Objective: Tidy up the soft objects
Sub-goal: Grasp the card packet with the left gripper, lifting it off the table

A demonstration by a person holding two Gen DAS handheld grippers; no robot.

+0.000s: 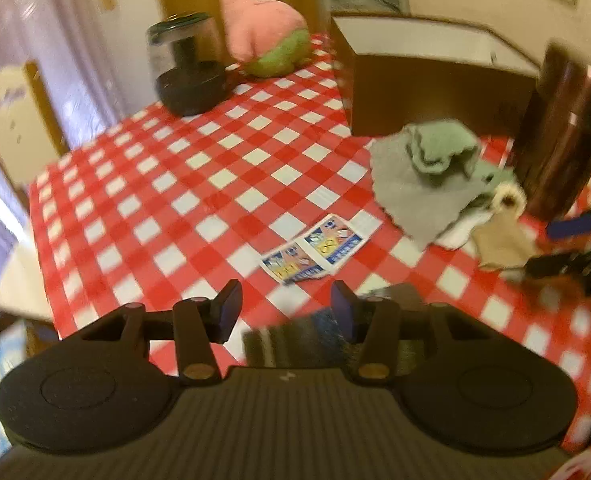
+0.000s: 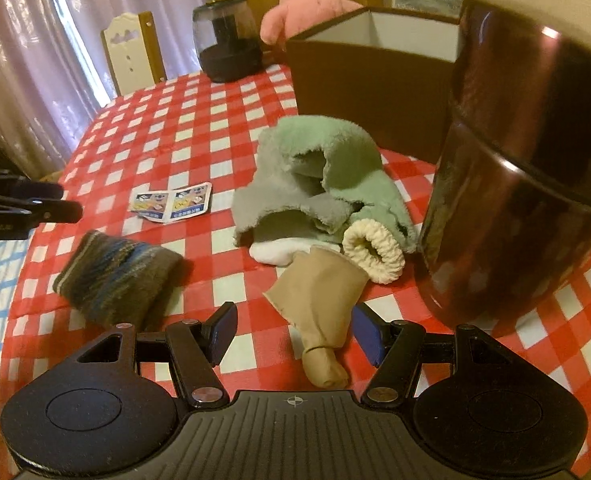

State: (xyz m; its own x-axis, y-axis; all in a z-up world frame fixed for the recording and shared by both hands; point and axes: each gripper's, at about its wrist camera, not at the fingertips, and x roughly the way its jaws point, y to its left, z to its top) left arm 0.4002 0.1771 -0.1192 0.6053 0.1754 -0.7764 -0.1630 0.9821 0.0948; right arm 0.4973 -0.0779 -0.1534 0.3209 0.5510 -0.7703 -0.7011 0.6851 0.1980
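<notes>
An open brown box (image 2: 371, 80) with pale inner walls is seen at the back of the counter (image 2: 215, 120), which is covered in a red and white check cloth; what lies inside the box cannot be told. A dark glossy canister (image 2: 527, 168) is stood just right of the box, closed, its contents hidden. A dark jar (image 2: 227, 40) with a clear upper part is set at the far edge, and a pink plush (image 2: 303, 4) with a green lower part is propped behind it. Two small printed packets (image 2: 173, 202), joined side by side, are laid flat near the middle; their blue and white print is too small to be read. The soft things are heaped in front of the box and against the canister: a green cloth (image 2: 335, 160) is crumpled over a grey cloth (image 2: 263, 204), a white cloth (image 2: 271, 256) is tucked beneath them, a cream rolled sock (image 2: 375, 252) is lodged beside the canister, and a tan stocking (image 2: 319, 304) is stretched out from the heap toward the camera. A striped sock (image 2: 115, 280), grey with blue bands, is laid apart to the left. The right gripper (image 2: 295, 334) is held with its jaws apart, the toe end of the stocking lying between them without being pressed. The left gripper (image 1: 285, 310) is likewise seen with its jaws apart, poised over the blurred striped sock, nothing clamped between them.
</notes>
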